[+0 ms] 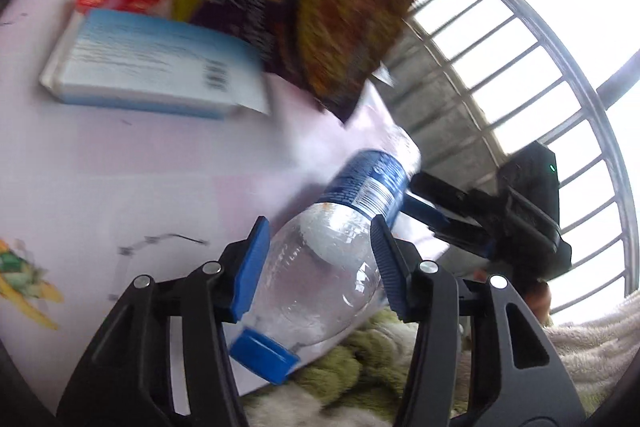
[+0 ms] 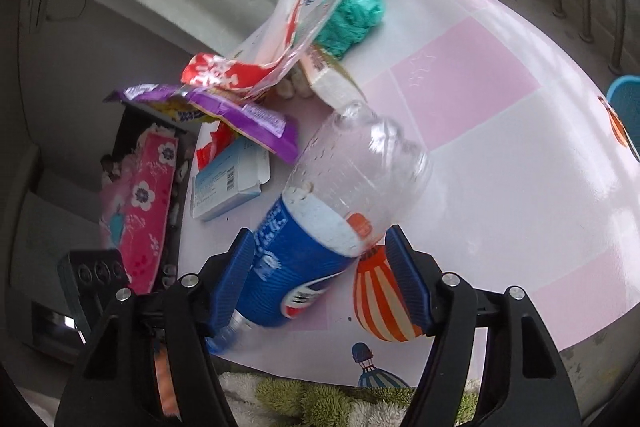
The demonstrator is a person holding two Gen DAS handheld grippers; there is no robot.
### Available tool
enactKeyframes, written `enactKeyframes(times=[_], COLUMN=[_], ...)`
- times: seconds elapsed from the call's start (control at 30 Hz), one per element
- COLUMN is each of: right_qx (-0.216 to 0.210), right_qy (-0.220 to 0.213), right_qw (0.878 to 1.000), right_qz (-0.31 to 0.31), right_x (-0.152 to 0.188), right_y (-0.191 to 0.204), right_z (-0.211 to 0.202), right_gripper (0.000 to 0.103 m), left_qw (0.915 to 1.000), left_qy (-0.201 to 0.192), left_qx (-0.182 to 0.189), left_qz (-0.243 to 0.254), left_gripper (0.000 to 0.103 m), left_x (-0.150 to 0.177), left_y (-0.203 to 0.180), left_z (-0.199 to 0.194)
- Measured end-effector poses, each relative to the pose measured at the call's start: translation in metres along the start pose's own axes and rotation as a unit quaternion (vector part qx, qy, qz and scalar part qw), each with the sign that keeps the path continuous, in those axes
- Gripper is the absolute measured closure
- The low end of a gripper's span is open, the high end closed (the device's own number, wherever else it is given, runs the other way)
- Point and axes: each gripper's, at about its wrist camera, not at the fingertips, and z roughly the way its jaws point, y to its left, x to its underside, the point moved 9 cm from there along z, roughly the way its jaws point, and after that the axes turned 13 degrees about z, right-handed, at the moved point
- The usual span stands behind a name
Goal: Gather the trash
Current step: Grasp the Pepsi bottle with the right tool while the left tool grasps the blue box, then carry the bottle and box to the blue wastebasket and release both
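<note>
The left hand-held gripper (image 1: 320,267) straddles the clear shoulder of a plastic bottle (image 1: 340,239). Its ribbed blue pads lie against both sides, so it reads as a grip near the blue cap (image 1: 264,357), low in the left wrist frame. The right hand-held gripper (image 2: 320,279) stands half open around the same bottle's (image 2: 320,227) blue label. Its left pad touches the wrap, while its right pad stands clear with a gap. Taking the bottle at two points probably keeps its smooth, thin-walled, easily dented body from rolling on the glossy surface (image 2: 500,167).

The bottle lies on its side at the near edge of that pink-and-white checked surface. Other rubbish lies farther up the right wrist frame:
- a flat pale-blue carton (image 2: 228,187)
- a crinkled purple-and-yellow wrapper (image 2: 248,119)
- a red-and-white packet (image 2: 236,75)
- a teal crumpled wad (image 2: 352,19)
</note>
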Motion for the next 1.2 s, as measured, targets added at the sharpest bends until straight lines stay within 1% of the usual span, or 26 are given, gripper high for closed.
enactKeyframes(times=[0.07, 0.13, 0.17, 0.2, 0.23, 0.27, 0.33, 0.37, 0.47, 0.5, 0.53, 0.57, 0.63, 0.7, 0.73, 0.77, 0.8, 0.83, 0.87, 0.93, 0.97, 1.0, 1.07, 1.2], right_qx=[-0.004, 0.0, 0.003, 0.003, 0.002, 0.002, -0.009, -0.012, -0.014, -0.011, -0.009, -0.007, -0.005, -0.003, -0.002, -0.001, -0.002, -0.002, -0.002, -0.001, 0.002, 0.006, 0.017, 0.043], right_qy=[0.001, -0.002, -0.003, -0.003, -0.003, -0.002, 0.006, 0.007, 0.011, 0.012, 0.013, 0.014, 0.017, 0.019, 0.02, 0.021, 0.023, 0.024, 0.027, 0.031, 0.032, 0.034, 0.038, 0.046], right_qw=[1.0, 1.0, 1.0, 1.0, 1.0, 1.0, 0.999, 0.999, 0.998, 0.999, 0.999, 0.999, 0.999, 0.999, 0.999, 0.999, 0.999, 0.999, 0.999, 0.999, 0.999, 0.999, 0.999, 0.997], right_qz=[0.013, 0.017, 0.018, 0.02, 0.025, 0.031, 0.046, 0.052, 0.055, 0.051, 0.046, 0.041, 0.037, 0.032, 0.031, 0.03, 0.031, 0.032, 0.031, 0.028, 0.023, 0.013, -0.009, -0.047], right_x=[0.0, 0.0, -0.001, -0.002, -0.003, -0.004, -0.008, -0.009, -0.013, -0.014, -0.014, -0.013, -0.014, -0.014, -0.015, -0.015, -0.015, -0.016, -0.016, -0.018, -0.019, -0.02, -0.025, -0.036], right_y=[-0.002, -0.005, -0.007, -0.009, -0.011, -0.013, -0.02, -0.023, -0.026, -0.025, -0.024, -0.024, -0.022, -0.021, -0.021, -0.02, -0.02, -0.021, -0.021, -0.021, -0.021, -0.02, -0.018, -0.014], right_z=[-0.002, -0.005, -0.004, -0.003, -0.004, -0.004, -0.004, -0.005, -0.005, -0.005, -0.005, -0.005, -0.003, -0.003, -0.002, -0.002, -0.002, 0.0, 0.0, 0.0, 0.0, 0.0, 0.001, 0.001], right_gripper=[0.036, 0.036, 0.036, 0.036, 0.039, 0.047, 0.047, 0.048, 0.048, 0.048, 0.048, 0.048, 0.048, 0.048, 0.048, 0.048, 0.048, 0.048, 0.048, 0.048, 0.048, 0.048, 0.048, 0.048], left_qw=[0.9994, 0.9984, 0.9974, 0.9967, 0.9959, 0.9948, 0.9926, 0.9921, 0.9898, 0.9871, 0.9827, 0.9786, 0.9657, 0.9564, 0.953, 0.9523, 0.9548, 0.9596, 0.9631, 0.9734, 0.9767, 0.9822, 0.9882, 0.9915], left_qy=[0.013, 0.021, 0.029, 0.032, 0.034, 0.033, 0.02, 0.013, -0.009, -0.018, -0.031, -0.04, -0.064, -0.069, -0.063, -0.053, -0.032, -0.006, 0.012, 0.037, 0.043, 0.049, 0.059, 0.099], left_qx=[0.03, 0.045, 0.052, 0.051, 0.046, 0.035, 0.004, -0.008, -0.06, -0.089, -0.122, -0.147, -0.205, -0.244, -0.26, -0.266, -0.266, -0.258, -0.25, -0.218, -0.204, -0.178, -0.139, -0.079], left_qz=[0.011, 0.025, 0.042, 0.054, 0.07, 0.089, 0.119, 0.125, 0.129, 0.132, 0.136, 0.138, 0.145, 0.145, 0.143, 0.14, 0.129, 0.113, 0.099, 0.061, 0.049, 0.036, 0.026, 0.027], left_gripper=[0.056, 0.057, 0.057, 0.057, 0.057, 0.057, 0.057, 0.057, 0.057, 0.057, 0.057, 0.057, 0.057, 0.057, 0.057, 0.057, 0.057, 0.057, 0.057, 0.057, 0.057, 0.057, 0.057, 0.052], left_x=[0.001, 0.004, 0.004, 0.002, 0.002, 0.0, -0.007, -0.011, -0.031, -0.042, -0.054, -0.064, -0.089, -0.11, -0.12, -0.126, -0.131, -0.132, -0.13, -0.122, -0.12, -0.115, -0.101, -0.061], left_y=[-0.019, -0.034, -0.044, -0.049, -0.054, -0.056, -0.053, -0.049, -0.025, -0.01, 0.006, 0.02, 0.054, 0.09, 0.108, 0.121, 0.137, 0.15, 0.158, 0.166, 0.165, 0.159, 0.146, 0.109], left_z=[0.018, 0.031, 0.039, 0.043, 0.045, 0.045, 0.037, 0.031, 0.009, 0.002, -0.006, -0.015, -0.029, -0.042, -0.039, -0.039, -0.03, -0.019, -0.012, -0.007, -0.009, -0.011, -0.012, -0.007])
